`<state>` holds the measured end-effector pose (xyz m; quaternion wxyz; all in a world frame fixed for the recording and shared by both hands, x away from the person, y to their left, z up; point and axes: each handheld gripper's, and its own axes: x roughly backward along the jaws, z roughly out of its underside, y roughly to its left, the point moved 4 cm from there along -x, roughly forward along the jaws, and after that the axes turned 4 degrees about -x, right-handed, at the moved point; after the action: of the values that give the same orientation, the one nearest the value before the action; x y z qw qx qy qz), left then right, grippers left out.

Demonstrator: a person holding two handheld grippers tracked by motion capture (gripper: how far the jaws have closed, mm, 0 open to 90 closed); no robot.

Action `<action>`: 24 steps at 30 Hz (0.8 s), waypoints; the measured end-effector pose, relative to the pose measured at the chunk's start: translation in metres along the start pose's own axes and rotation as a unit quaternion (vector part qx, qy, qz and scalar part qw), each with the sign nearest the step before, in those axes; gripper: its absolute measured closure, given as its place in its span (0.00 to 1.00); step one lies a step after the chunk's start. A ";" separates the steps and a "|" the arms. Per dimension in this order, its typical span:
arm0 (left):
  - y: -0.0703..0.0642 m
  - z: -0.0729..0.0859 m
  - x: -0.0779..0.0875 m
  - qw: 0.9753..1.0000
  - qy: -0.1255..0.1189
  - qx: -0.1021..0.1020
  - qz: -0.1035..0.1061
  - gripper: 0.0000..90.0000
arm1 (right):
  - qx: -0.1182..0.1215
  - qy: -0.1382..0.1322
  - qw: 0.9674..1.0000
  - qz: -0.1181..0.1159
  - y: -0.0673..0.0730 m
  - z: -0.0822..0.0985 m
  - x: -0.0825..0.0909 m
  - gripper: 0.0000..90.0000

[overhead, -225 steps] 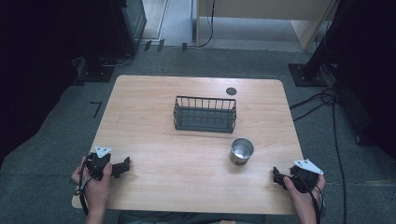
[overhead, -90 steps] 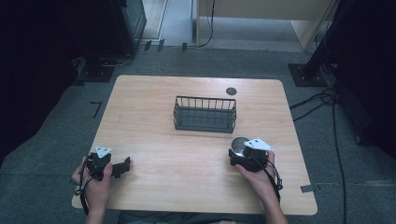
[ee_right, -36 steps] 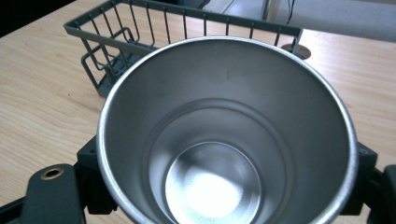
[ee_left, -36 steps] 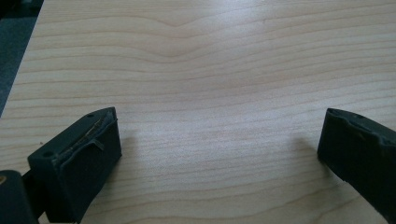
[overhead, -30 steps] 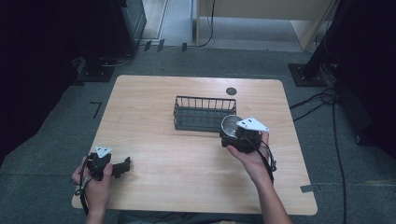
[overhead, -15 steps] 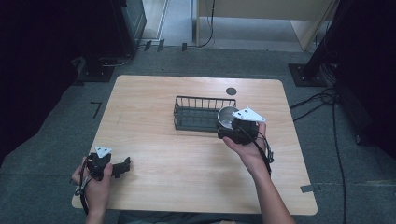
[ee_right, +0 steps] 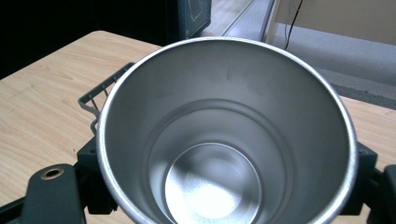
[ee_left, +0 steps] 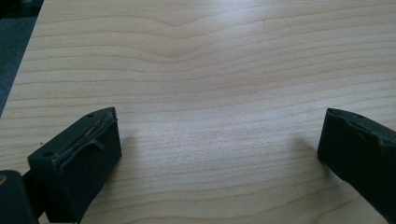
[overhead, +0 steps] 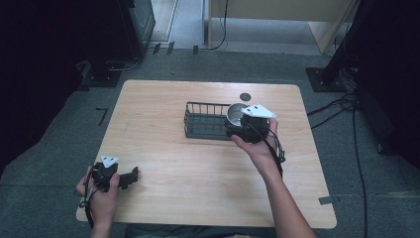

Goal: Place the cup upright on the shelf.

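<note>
Steel cup (overhead: 236, 113), empty and shiny inside, is sitting between the jaws of the right gripper (overhead: 243, 130) right of centre in the high view. The jaws are clamping its wall from two sides; the cup is upright, mouth open to the camera, and is hanging over the right end of the black wire basket (overhead: 208, 120). Whether its base is inside the basket or above the rim, I cannot tell from that view.

In the right gripper view the cup (ee_right: 227, 133) is taking up most of the frame, rim near-round, bottom bright at lower centre. Black jaw parts are showing at the lower left and lower right edges, pressing on the cup's sides. A corner of the basket (ee_right: 100, 93) is peeking out at the left, behind the cup, over the wooden table (ee_right: 42, 79).

Left gripper (overhead: 130, 177) is resting at the lower left of the high view, in the person's left hand (overhead: 99, 196), near the table's bottom edge and well apart from the basket. In the left gripper view its jaws are standing wide, one at lower left, one at the right edge, with only bare wood grain (ee_left: 210, 93) between them: gripping nothing.

A small dark disc (overhead: 244, 97) is lying on the table (overhead: 163, 99) just above the basket in the frame.
</note>
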<state>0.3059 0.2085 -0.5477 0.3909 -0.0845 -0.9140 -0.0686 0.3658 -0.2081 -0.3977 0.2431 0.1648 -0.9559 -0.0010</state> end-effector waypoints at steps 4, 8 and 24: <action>0.000 0.000 0.000 1.000 0.000 0.001 0.000 0.00 | -0.005 0.001 1.000 -0.001 0.001 -0.007 -0.008 0.20; 0.000 0.000 0.000 1.000 0.000 0.000 0.000 0.00 | -0.005 0.002 1.000 -0.002 0.001 -0.012 -0.016 0.20; 0.000 0.000 0.000 1.000 0.000 0.000 0.000 0.00 | -0.008 0.019 1.000 0.015 -0.004 -0.018 -0.047 0.20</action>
<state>0.3058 0.2086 -0.5477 0.3912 -0.0847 -0.9138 -0.0689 0.4144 -0.1959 -0.4037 0.2621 0.1487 -0.9535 -0.0021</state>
